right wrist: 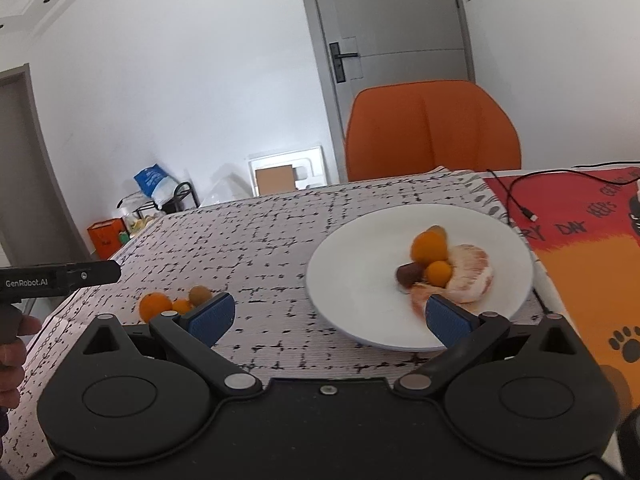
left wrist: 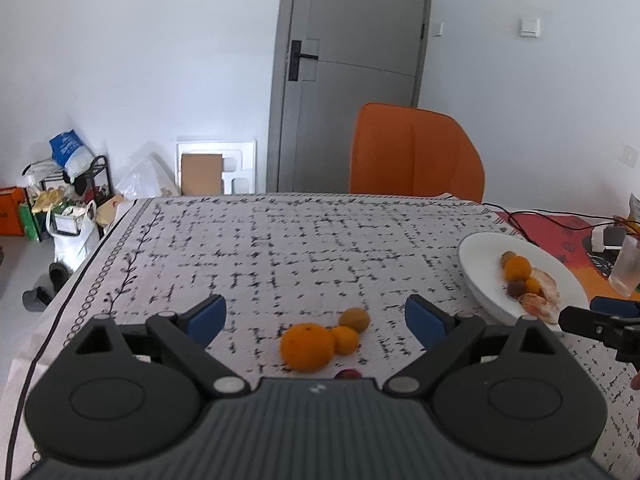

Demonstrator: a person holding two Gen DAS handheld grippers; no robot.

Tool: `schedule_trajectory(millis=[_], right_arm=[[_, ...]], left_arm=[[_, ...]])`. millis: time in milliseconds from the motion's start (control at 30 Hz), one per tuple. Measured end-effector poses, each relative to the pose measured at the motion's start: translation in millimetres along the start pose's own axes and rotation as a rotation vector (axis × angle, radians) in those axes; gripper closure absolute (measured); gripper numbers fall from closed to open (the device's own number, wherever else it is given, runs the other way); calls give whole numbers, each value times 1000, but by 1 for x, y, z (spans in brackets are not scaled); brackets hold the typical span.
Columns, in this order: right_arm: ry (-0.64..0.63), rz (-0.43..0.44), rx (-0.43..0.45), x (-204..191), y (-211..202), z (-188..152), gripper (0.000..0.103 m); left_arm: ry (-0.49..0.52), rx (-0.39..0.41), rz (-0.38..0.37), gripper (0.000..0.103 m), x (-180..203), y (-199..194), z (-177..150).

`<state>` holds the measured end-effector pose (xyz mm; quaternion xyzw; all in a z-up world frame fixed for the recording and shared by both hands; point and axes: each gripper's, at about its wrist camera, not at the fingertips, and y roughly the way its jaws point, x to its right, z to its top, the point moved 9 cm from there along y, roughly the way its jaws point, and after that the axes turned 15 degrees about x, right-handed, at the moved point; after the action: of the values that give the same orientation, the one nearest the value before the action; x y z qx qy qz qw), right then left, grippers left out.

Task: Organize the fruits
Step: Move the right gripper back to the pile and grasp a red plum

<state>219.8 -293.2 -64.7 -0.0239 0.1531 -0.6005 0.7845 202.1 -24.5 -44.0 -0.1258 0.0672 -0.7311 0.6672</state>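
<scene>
Loose fruit lies on the patterned tablecloth: a large orange [left wrist: 307, 346], a small orange fruit [left wrist: 345, 339], a brownish-green round fruit [left wrist: 354, 319] and a red fruit [left wrist: 347, 374] half hidden by the gripper body. My left gripper [left wrist: 316, 316] stands open just above and around them, touching none. A white plate [right wrist: 360, 280] holds an orange [right wrist: 429, 246], a small orange fruit [right wrist: 438, 273], a dark brown fruit [right wrist: 409, 273] and peeled pomelo segments [right wrist: 472, 276]. My right gripper [right wrist: 330, 316] is open at the plate's near rim, empty.
An orange chair [left wrist: 416, 152] stands at the table's far side before a grey door [left wrist: 352, 72]. To the right lie a red-orange mat [right wrist: 592, 232], a black cable [right wrist: 516, 196] and a glass [left wrist: 627, 268]. Bags and boxes [left wrist: 60, 200] crowd the floor on the left.
</scene>
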Motion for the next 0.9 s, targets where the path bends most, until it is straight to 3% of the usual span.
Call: schedule_trajectory(millis=[600,900], right_arm=[[-50,99,-58,-63,29,-18,1],[-63,148,-102,-89,42,-31,11]], left_arm=[[-69,-23,51,10,-58,-10,-19],[-77,-25,39,11,-66,-11,-27]])
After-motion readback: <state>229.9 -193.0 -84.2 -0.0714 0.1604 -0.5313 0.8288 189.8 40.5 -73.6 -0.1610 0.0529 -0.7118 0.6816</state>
